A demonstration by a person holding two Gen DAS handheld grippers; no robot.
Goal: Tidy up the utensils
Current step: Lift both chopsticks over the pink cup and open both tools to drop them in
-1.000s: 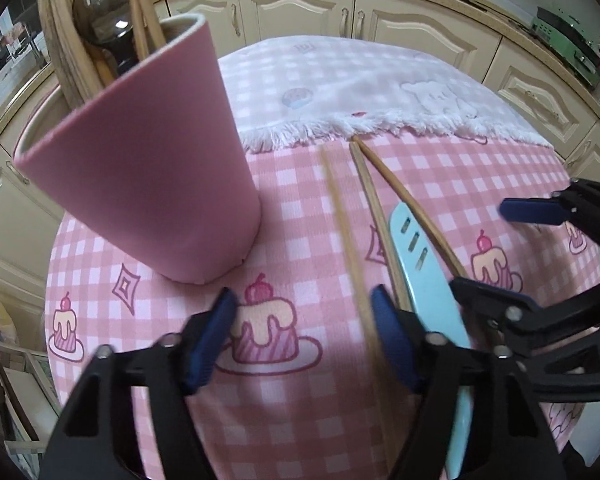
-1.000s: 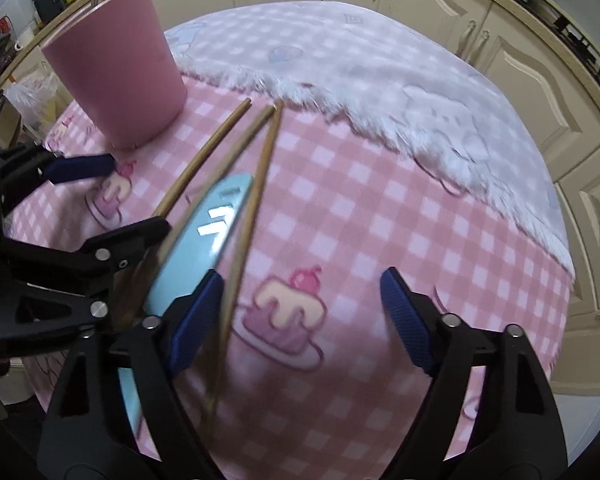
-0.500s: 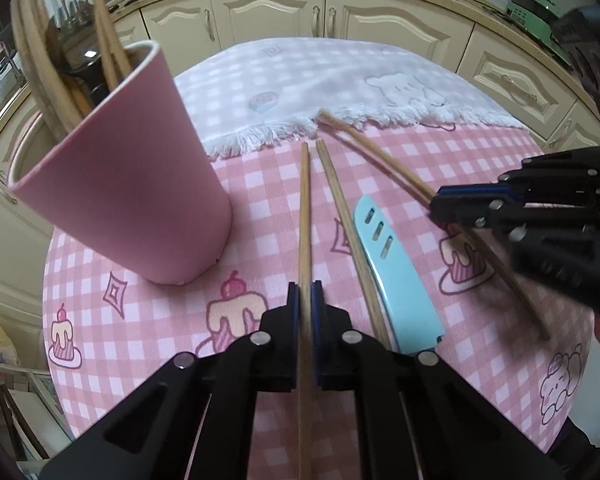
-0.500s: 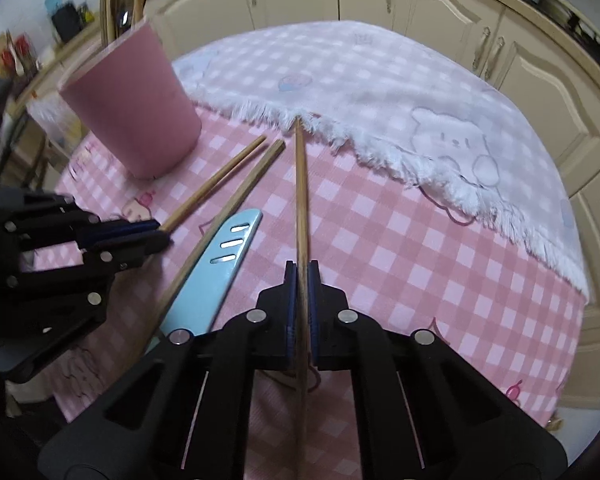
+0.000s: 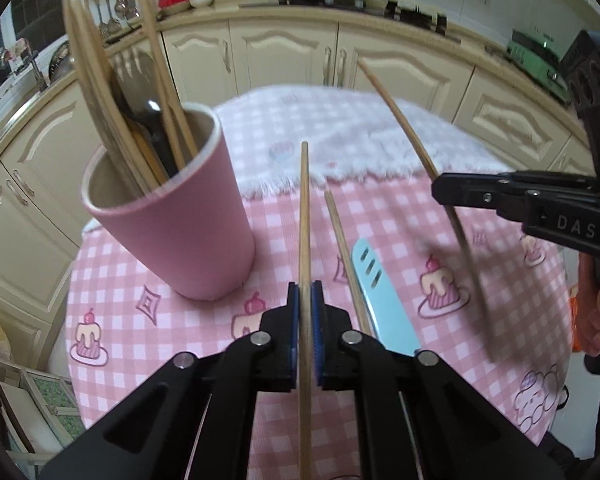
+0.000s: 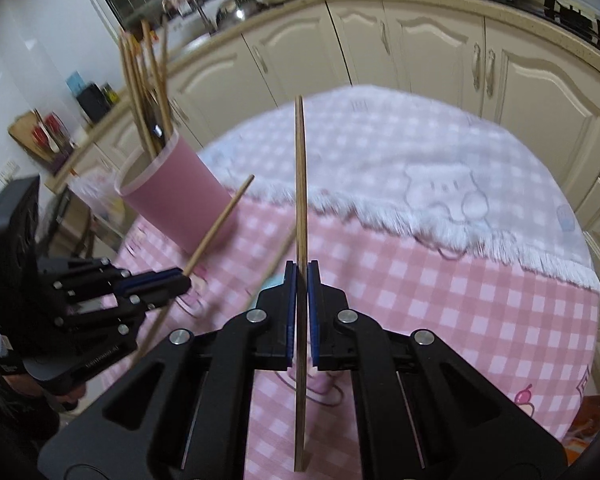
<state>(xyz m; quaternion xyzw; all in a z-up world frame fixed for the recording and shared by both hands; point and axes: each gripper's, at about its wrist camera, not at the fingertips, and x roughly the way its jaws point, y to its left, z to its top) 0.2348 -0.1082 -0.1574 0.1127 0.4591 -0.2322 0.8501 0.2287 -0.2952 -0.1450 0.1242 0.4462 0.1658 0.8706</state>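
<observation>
My left gripper is shut on a wooden chopstick and holds it above the table, right of the pink cup. The cup holds several chopsticks and a dark spoon. My right gripper is shut on another wooden chopstick, lifted off the table. In the left wrist view the right gripper and its chopstick are at the right. A third chopstick and a light blue knife lie on the pink checked cloth.
A white fringed towel covers the far half of the round table. Cream kitchen cabinets curve behind it. The left gripper and its chopstick show at the left of the right wrist view.
Both grippers have risen from the table, each carrying its chopstick. One second ago both were open over the utensils; they closed half a second ago.
</observation>
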